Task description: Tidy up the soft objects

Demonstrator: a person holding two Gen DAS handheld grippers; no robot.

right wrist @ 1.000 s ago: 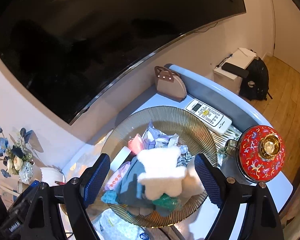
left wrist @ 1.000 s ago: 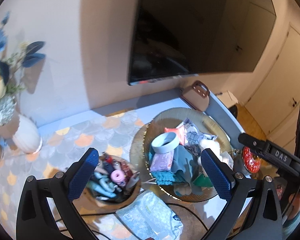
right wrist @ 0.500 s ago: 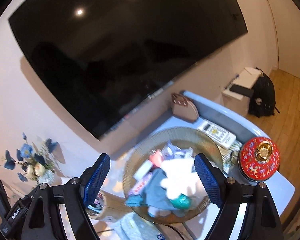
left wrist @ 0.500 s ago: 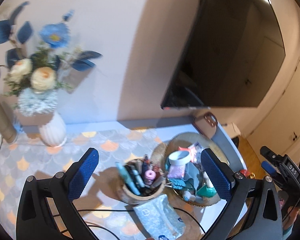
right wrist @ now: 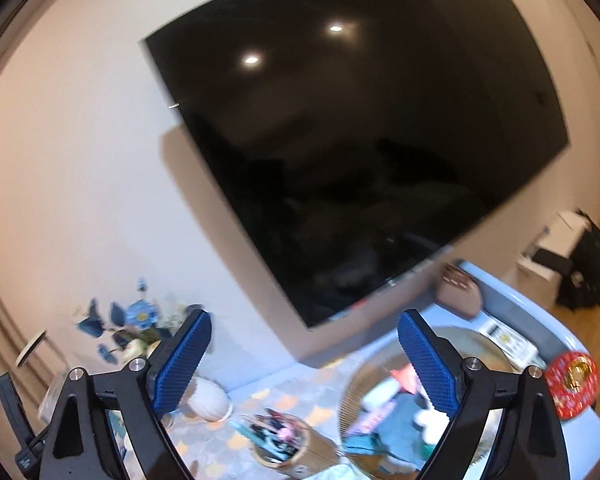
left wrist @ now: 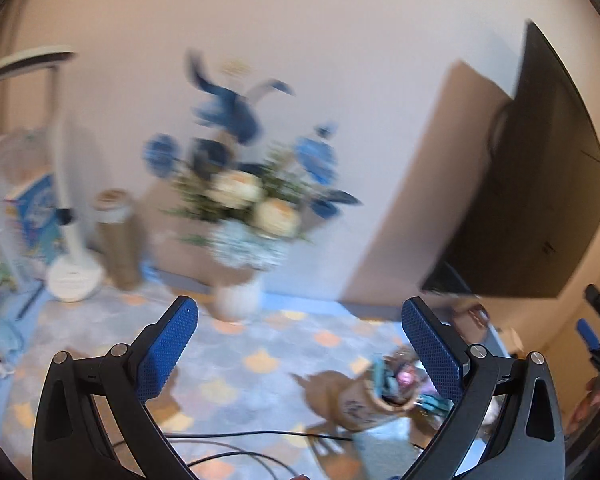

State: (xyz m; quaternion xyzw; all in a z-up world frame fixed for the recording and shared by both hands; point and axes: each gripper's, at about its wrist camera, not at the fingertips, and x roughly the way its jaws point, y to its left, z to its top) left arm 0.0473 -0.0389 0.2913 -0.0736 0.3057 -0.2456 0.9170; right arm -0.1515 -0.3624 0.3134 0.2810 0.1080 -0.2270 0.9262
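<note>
On the glass platter [right wrist: 364, 376] at five o'clock in the right wrist view, a blurred heap of soft objects [right wrist: 396, 416] is lying: a white plush piece, teal and dark-blue cloth, a pink packet. The right gripper [right wrist: 304, 360] is hovering well above the heap, its blue-padded jaws spread wide and grasping nothing. The left gripper [left wrist: 300, 344] is likewise gaping, nothing between its fingers, and is pointing at a vase of blue and cream flowers [left wrist: 240, 216] at twelve o'clock. A wooden cup of pens [left wrist: 376, 392] is standing at four o'clock in the left view, just beside the platter's near edge. The scale-patterned tablecloth [left wrist: 236, 360] is lying bare between the vase and the cup, with black cables [left wrist: 236, 440] crossing it at six o'clock. A red lidded tin [right wrist: 572, 380] is sitting near the table's right edge at four o'clock, a remote control [right wrist: 508, 340] just behind it. A black television [right wrist: 360, 152] is filling the wall above.
</note>
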